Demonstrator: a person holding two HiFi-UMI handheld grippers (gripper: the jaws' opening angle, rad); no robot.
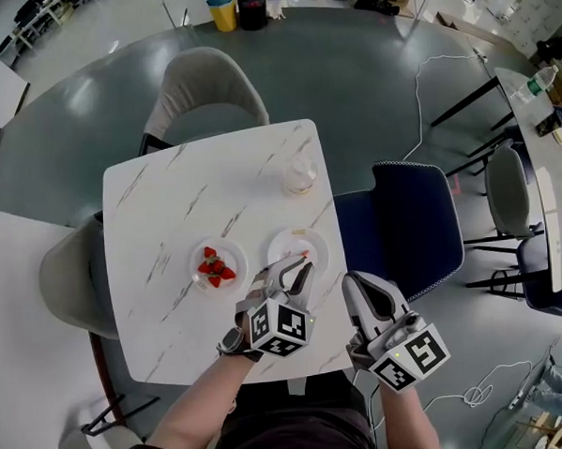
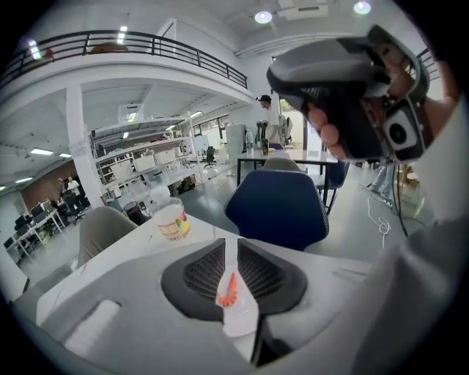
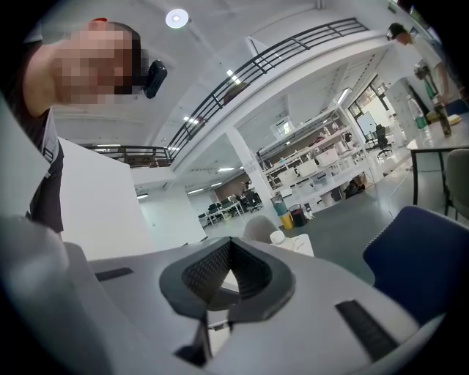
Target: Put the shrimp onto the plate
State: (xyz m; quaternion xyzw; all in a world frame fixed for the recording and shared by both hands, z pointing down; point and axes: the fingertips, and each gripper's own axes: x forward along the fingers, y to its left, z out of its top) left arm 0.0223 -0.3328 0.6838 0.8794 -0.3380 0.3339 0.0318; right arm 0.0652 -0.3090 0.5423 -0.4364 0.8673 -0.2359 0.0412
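**Left jaws clamped on shrimp at the plate**

The left gripper (image 1: 300, 265) reaches forward from the near edge of the white marbled worktop (image 1: 167, 206). It angles down, its tips over the empty white round plate (image 1: 280, 242). Its jaws stand nearly together, pinching the small orange shrimp (image 2: 227, 290). The shrimp's long axis runs along the slot between the jaws, curled end nearest the camera. Contact with the plate cannot be judged. The right gripper (image 1: 357, 285) hangs off the worktop's near right corner, jaws together, empty.
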